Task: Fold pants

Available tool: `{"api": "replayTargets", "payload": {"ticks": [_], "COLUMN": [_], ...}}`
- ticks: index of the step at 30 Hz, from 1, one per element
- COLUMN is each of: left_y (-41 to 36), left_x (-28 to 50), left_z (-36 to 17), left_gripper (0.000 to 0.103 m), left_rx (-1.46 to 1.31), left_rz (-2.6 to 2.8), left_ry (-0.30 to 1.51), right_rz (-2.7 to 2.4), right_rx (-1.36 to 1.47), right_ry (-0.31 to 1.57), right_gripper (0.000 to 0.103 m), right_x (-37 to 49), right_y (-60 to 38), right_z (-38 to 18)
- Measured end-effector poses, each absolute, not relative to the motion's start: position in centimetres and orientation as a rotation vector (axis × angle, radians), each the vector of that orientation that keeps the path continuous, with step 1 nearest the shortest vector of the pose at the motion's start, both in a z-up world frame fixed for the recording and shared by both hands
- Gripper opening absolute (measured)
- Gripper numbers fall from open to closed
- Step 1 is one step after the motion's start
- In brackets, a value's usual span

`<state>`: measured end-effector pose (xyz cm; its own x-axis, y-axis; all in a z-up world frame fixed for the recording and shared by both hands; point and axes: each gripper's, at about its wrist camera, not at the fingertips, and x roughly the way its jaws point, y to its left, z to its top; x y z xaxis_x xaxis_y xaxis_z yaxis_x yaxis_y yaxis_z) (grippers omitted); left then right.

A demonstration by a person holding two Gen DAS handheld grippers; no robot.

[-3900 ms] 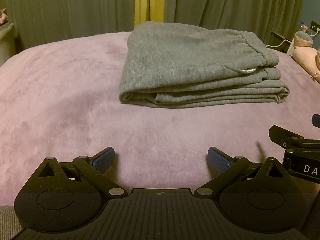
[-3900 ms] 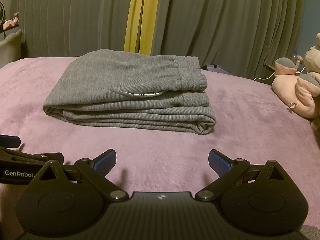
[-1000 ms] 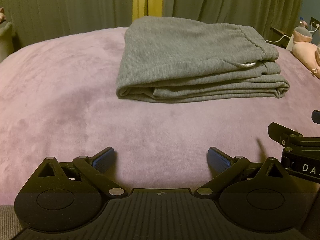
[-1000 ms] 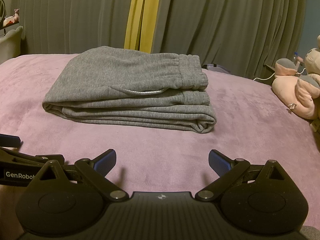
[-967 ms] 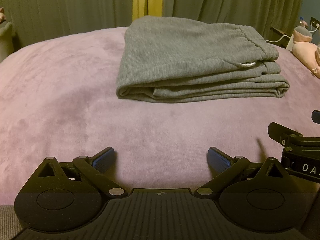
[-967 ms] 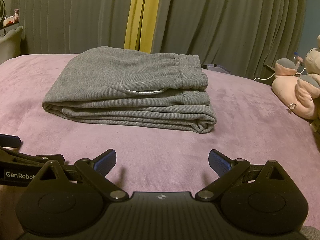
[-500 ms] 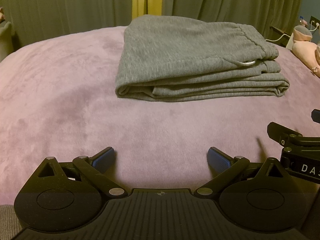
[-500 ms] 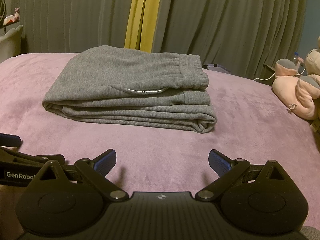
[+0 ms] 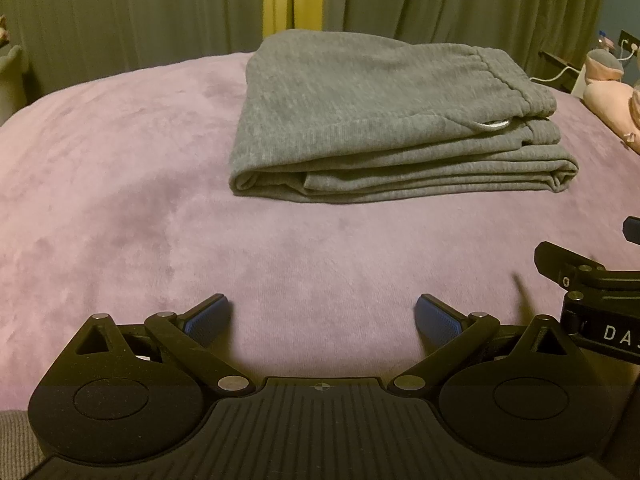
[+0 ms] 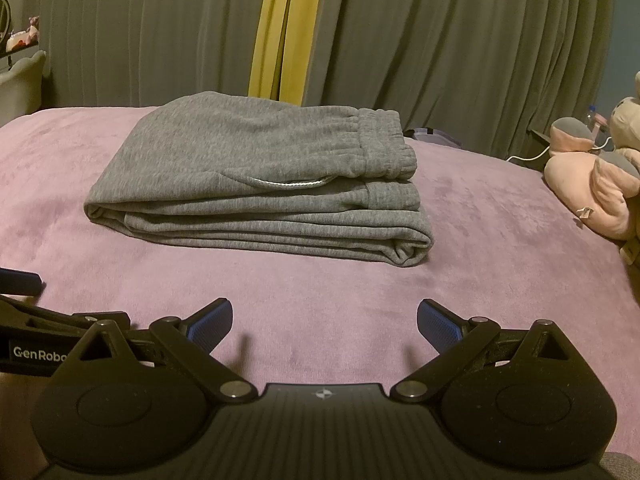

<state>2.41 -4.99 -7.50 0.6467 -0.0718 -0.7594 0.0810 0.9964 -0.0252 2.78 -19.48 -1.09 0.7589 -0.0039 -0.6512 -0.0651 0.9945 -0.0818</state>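
Since the grey pants (image 9: 384, 120) already lie as a compact stack of several layers in the middle of the purple bed (image 9: 120, 184), waistband on top at the right, I judge the folding done. My left gripper (image 9: 322, 316) and right gripper (image 10: 324, 320) hover near the bed's near edge, well apart from the pants, both spread wide and holding nothing. At most, squaring the slightly uneven near edges remains.
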Motion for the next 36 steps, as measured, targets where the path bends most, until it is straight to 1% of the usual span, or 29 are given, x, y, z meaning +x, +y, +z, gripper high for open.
{"api": "replayTargets", "payload": {"ticks": [36], "left_y": [-4.42], "left_x": [2.52], "left_z": [-7.44], "left_gripper": [0.103], "left_rx": [-0.039], "left_rz": [-0.095], "left_ry": [0.856], "right_rz": [0.032], "right_rx": [-0.115], "right_ry": [0.709], "right_gripper": [0.099], "right_x": [2.82], "right_y": [-19.36], "right_z": [-1.16]}}
